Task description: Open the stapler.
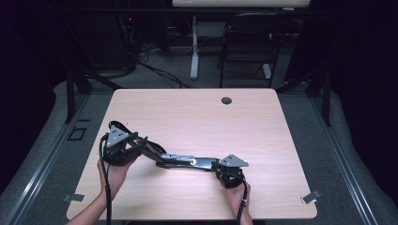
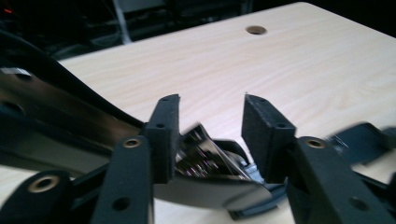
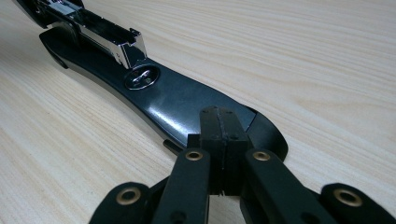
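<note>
Stapler (image 1: 187,161) lies between grippers (right gripper (image 3: 219,123) pressing its base).

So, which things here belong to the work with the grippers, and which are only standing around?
In the job:
- stapler, opened out on the table
- left gripper, jaws apart by its hinge end
- right gripper, jaws closed at the tip of the base

Just around:
- cable hole in the table
- folding chair behind
- clips at the front corners

You presented no legible text, label, brand, number or sign on the stapler (image 3: 154,93), the table (image 1: 197,117) or either gripper when these views were inspected.
</note>
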Motion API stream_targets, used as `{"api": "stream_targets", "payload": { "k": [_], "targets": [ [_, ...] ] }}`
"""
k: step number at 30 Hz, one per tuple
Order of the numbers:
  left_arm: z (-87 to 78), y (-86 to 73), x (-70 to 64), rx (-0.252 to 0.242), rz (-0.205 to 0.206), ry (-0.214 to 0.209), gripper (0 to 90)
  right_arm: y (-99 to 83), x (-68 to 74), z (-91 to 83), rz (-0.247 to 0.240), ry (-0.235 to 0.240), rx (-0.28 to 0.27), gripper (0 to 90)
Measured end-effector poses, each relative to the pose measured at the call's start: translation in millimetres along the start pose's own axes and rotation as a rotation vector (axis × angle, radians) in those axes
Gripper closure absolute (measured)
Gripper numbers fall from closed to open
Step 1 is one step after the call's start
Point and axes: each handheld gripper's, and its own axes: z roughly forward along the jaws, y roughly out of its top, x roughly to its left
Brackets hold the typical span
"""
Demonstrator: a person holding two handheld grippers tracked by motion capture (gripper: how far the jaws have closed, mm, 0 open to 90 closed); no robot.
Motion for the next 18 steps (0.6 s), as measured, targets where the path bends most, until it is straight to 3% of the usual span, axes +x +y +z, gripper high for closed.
{"api": "stream_targets", "payload": {
  "k": [5, 13, 18],
  "targets": [
    [-9.0, -5.2, -3.0, 0.015, 0.011, -0.04, 41.8, -0.2, -0.5, 0.2, 0.014, 0.006, -0.008, 87.7],
    [-25.4, -21.3, -11.3, 0.046, 0.058, -0.102, 32.5, -0.2, -1.7, -0.2, 0.018, 0.015, -0.004, 87.0],
    [-32.1, -31.3, -13.0, 0.082, 0.091, -0.118, 26.6, -0.2, -3.6, -0.6, 0.033, 0.02, -0.002, 85.2]
  ]
}}
